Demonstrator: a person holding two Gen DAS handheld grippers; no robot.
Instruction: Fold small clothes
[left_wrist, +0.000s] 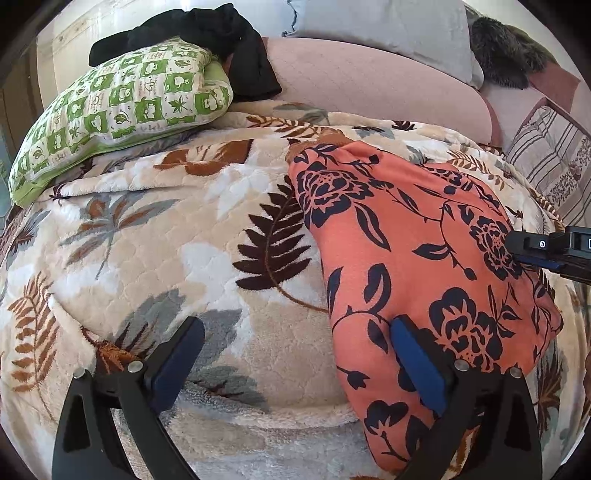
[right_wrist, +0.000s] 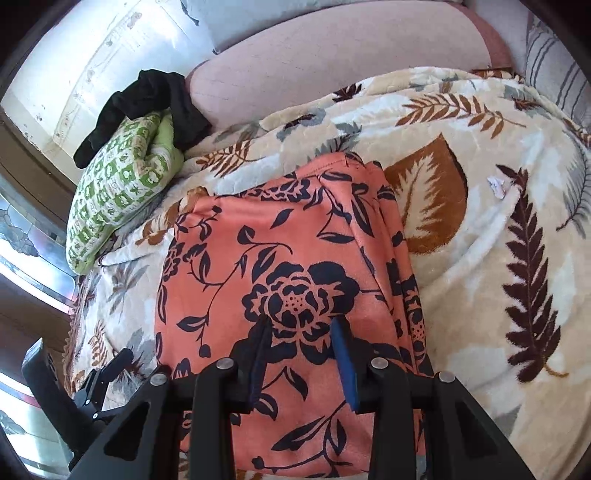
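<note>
Orange floral garment (right_wrist: 280, 258) on blanket (left_wrist: 147, 229): soft, light, limp; take near hem corners. Left claw (left_wrist: 295, 369) released wide beside garment; right claw (right_wrist: 303, 354) half-spread over garment, grasp unclear.

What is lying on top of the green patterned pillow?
A black garment lies bunched across the far end of the green pillow. Whatever is under the garment stays hidden.

Bed covered by plush leaf-print blanket (left_wrist: 155, 236) (cream, with brown and grey fronds). Green-and-white checked pillow (left_wrist: 122, 110) at the far left corner of the bed, a black garment (left_wrist: 207, 33) draped over its top. Pink headboard cushion (left_wrist: 369, 85) along the far edge; grey pillow (left_wrist: 388, 26) leaning above it. Striped pillow (left_wrist: 554, 166) at the far right corner.
</note>
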